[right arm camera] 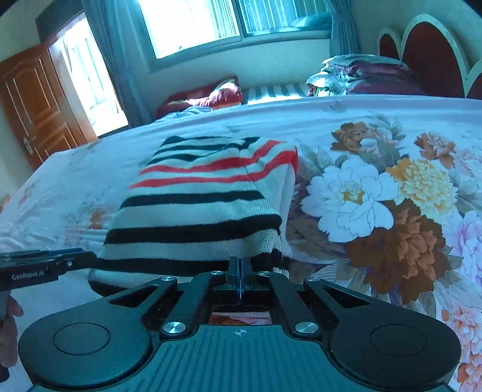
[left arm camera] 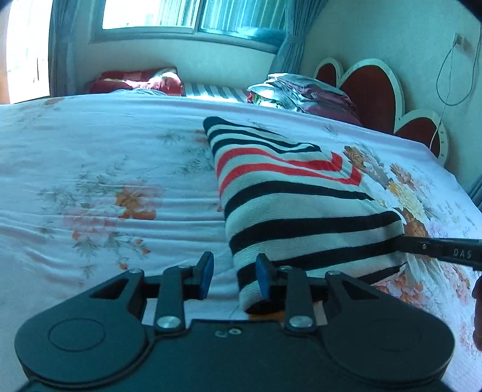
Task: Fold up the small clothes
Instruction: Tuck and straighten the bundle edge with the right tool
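Pinching the striped sweater's (right arm camera: 198, 211) near hem with right gripper (right arm camera: 240, 271) clamped, left gripper (left arm camera: 233, 276) spread open at its 1 o'clock corner, long axis toward 12.

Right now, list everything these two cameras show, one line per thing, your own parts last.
striped garment: one, white with black and red stripes, folded on the bed in front of both claws.
bedsheet: one, pale pink with orange and white flowers, covering the bed.
headboard: one, dark red panels edged white, at the right end of the bed.
folded bedding: one pile, maroon and silvery, by the headboard.
red pillow: one, beyond the far edge of the bed, under the window.
window: one, bright, with blue-grey curtains.
door: one, brown wood, far left.
left claw: black with blue pads, open at the garment's near corner.
right claw: black, shut on the garment's near edge.
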`<state>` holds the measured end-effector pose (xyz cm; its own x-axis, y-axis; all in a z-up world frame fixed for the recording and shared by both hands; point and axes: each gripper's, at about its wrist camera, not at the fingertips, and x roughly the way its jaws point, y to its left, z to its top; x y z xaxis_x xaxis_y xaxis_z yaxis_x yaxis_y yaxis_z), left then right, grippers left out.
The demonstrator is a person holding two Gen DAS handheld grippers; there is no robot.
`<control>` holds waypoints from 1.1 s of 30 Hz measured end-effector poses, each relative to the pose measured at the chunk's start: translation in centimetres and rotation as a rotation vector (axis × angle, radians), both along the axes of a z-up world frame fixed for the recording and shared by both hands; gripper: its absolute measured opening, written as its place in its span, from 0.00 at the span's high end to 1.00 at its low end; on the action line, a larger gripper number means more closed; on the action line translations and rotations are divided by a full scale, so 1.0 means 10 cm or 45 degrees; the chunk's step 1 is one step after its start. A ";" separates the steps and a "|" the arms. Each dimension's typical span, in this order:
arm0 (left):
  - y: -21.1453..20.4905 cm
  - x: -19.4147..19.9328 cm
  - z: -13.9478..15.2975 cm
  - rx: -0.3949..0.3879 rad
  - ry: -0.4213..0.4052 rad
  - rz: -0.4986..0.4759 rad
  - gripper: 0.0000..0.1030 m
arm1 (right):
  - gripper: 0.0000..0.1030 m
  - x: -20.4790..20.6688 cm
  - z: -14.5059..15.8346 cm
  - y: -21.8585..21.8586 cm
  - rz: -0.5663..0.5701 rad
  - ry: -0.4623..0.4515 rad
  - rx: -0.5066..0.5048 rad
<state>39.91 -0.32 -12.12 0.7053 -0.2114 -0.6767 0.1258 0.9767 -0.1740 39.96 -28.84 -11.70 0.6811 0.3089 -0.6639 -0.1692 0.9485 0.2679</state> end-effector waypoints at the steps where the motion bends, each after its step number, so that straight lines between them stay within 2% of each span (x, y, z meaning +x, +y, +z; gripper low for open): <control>1: 0.04 -0.10 -0.03 -0.011 0.002 0.009 0.72 | 1.00 -0.04 0.01 -0.03 -0.015 -0.003 0.009; 5: 0.01 -0.40 -0.21 -0.002 0.014 -0.009 0.73 | 1.00 -0.15 -0.06 -0.10 -0.052 0.027 0.034; 7: -0.08 -0.39 -0.29 0.005 0.029 -0.009 0.73 | 1.00 -0.18 -0.09 -0.10 -0.057 0.037 0.036; 13: -0.23 -0.16 -0.31 0.055 -0.050 0.081 0.71 | 1.00 -0.13 -0.11 -0.03 -0.041 0.005 0.060; 17: -0.24 -0.16 -0.36 0.085 -0.072 0.104 0.69 | 1.00 -0.05 -0.23 0.02 -0.038 0.014 0.015; 20: -0.17 -0.20 -0.38 0.054 -0.055 0.178 0.66 | 1.00 -0.01 -0.37 -0.02 -0.047 0.051 0.007; 22: -0.16 -0.20 -0.37 0.047 -0.044 0.186 0.66 | 1.00 -0.02 -0.36 0.03 -0.034 0.041 -0.037; 28: -0.11 -0.26 -0.30 0.076 -0.024 0.176 0.64 | 1.00 -0.04 -0.33 -0.03 -0.015 0.057 -0.019; 29: -0.08 -0.31 -0.27 0.088 -0.011 0.187 0.70 | 1.00 -0.06 -0.28 -0.03 -0.015 0.052 -0.028; 30: -0.04 -0.37 -0.24 0.128 -0.001 0.232 0.75 | 1.00 -0.11 -0.21 -0.04 -0.022 0.024 -0.036; 31: 0.03 -0.43 -0.19 0.129 -0.011 0.250 0.73 | 1.00 -0.15 -0.13 -0.05 -0.025 -0.014 -0.046; 33: 0.10 -0.46 -0.09 0.083 -0.031 0.249 0.73 | 1.00 -0.18 -0.01 -0.02 0.012 -0.070 -0.065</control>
<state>35.28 0.66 -13.07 0.7450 -0.0251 -0.6666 -0.0642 0.9920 -0.1090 38.17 -29.07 -11.78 0.7138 0.2822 -0.6409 -0.1915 0.9590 0.2090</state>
